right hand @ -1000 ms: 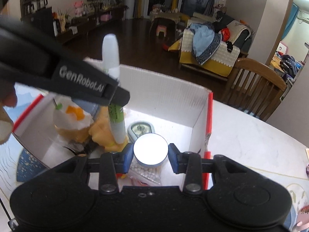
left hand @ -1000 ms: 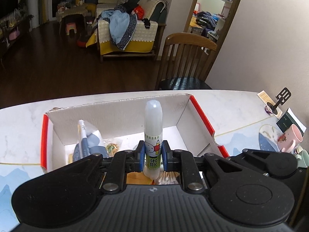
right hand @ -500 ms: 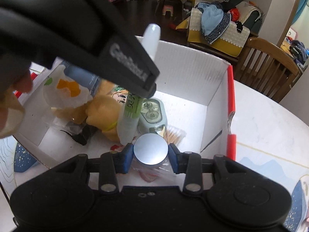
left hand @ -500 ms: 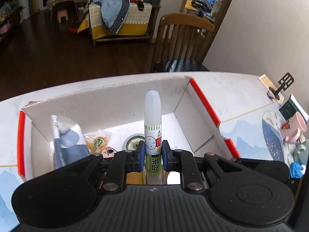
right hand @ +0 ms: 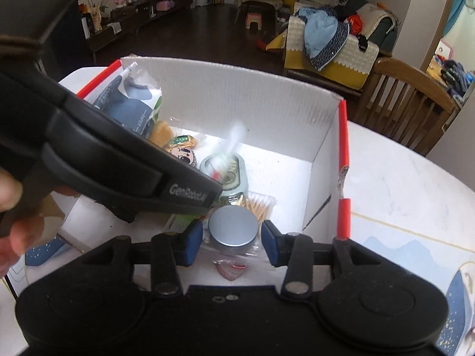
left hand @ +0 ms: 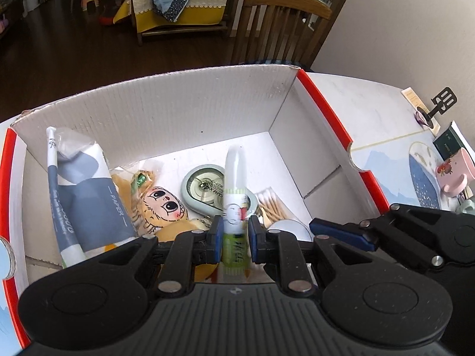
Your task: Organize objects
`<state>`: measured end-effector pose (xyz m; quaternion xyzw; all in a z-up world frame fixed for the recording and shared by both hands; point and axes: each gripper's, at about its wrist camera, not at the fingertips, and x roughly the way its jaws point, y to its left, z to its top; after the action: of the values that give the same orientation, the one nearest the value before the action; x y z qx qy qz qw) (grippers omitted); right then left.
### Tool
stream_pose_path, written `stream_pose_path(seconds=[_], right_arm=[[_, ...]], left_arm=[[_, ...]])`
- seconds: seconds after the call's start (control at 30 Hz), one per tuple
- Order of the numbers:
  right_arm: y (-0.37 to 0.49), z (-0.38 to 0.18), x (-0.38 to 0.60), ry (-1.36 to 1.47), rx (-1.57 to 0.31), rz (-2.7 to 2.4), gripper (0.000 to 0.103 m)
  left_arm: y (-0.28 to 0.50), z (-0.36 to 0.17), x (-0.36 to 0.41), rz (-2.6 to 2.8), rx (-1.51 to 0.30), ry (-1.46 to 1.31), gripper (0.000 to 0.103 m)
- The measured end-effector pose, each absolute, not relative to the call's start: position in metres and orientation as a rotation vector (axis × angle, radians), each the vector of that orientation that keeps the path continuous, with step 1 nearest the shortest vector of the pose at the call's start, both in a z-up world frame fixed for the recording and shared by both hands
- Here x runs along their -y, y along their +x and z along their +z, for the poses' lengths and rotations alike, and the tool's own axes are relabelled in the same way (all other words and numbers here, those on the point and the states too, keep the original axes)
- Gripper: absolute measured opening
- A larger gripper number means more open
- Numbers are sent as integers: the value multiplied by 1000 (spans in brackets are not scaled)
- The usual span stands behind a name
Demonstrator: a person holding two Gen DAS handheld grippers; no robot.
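Note:
A white cardboard box (left hand: 166, 112) with red edges stands on the table. My left gripper (left hand: 234, 235) is inside it; its blue pads have parted slightly from a white and green glue stick (left hand: 234, 204), which stands tilted between them and looks blurred in the right wrist view (right hand: 230, 145). My right gripper (right hand: 233, 241) is open around a round silver tin (right hand: 233, 227) that rests on the box floor, with gaps at both pads. The tin also shows in the left wrist view (left hand: 289, 228).
In the box lie a paper tissue pack (left hand: 89, 195), a cartoon-face pouch (left hand: 163, 207), a grey tape dispenser (left hand: 207, 190) and cotton swabs (left hand: 271, 206). A pink mug (left hand: 454, 175) and a dark booklet (left hand: 448, 144) sit at the table's right. A wooden chair (left hand: 282, 26) stands behind.
Both grippers have gone down into the box. The right gripper has opened off the silver tin. The left pads have parted from the glue stick, which has tilted.

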<state>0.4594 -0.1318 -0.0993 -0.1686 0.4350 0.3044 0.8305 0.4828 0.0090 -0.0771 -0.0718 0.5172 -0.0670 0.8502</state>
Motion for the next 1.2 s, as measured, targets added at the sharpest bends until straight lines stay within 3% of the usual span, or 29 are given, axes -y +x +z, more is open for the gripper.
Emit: stream_pose_path(seconds=[1.1,1.2], right_arm=[[415,-22,179,-206,-754,682,44],[406,-16,182,-185,-740,700,51]], left_arm=[[374,0,-18,-89,-860,-100,17],[359,5,-21,-83,-832,-106,17]])
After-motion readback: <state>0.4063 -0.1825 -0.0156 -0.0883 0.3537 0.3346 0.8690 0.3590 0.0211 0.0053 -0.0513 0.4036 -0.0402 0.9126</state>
